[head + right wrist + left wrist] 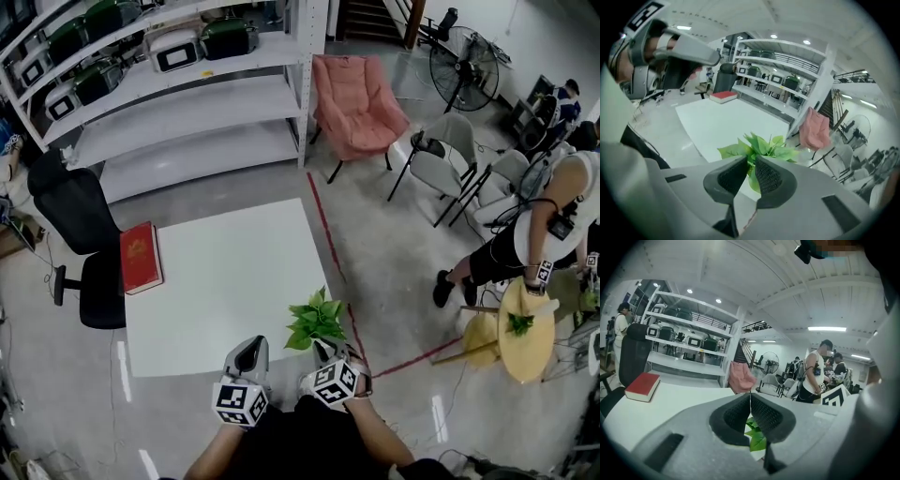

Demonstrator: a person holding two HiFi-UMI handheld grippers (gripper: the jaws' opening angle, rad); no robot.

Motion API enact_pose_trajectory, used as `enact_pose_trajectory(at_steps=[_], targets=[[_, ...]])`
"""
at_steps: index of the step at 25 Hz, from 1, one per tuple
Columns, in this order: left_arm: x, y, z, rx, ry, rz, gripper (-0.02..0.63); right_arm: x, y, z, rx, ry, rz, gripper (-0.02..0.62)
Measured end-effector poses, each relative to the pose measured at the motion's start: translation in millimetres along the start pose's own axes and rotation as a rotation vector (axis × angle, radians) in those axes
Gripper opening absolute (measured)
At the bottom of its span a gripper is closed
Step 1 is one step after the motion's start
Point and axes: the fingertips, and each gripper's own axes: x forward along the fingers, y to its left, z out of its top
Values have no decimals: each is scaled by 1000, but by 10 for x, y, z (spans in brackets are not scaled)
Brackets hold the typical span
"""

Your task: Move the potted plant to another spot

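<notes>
The potted plant [315, 323] shows as a tuft of green leaves at the front right corner of the white table [225, 272]. Its pot is hidden under the leaves. My right gripper [328, 349] is right behind it, jaws nearly together on the plant's stems and leaves [761, 145]. In the right gripper view the pads [766, 176] have green between them at the right gripper's tips [751, 161]. My left gripper [249, 349] hovers beside it over the table's front edge, shut with nothing held [750, 397]; leaves [755, 439] show below its pads.
A red book [141, 257] lies at the table's left edge. A black office chair [80, 234] stands left of the table. Red floor tape [328, 234] runs along the right side. A pink chair [354, 103], white shelving [187, 94] and a person at a round wooden table [525, 328] stand farther off.
</notes>
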Motion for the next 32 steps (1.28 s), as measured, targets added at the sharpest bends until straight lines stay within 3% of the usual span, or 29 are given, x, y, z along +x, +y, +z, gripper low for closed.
enact_pose_trajectory(at_steps=[6,13,22,32], targets=[[-79,17,73,-12,-10,-49,19,-323,-184,262,233,-136,-94,38],[-162,-9,184,7,-16,-76,18,-728,-277,422,495,-286,-129,38],[-354,-84,232,23,-44,-106,18,-1230,-86,632,617,-459,-171,26],[-371,-138,182,28,-41,-133,18,-1263,-3,627,614,-475,-153,14]])
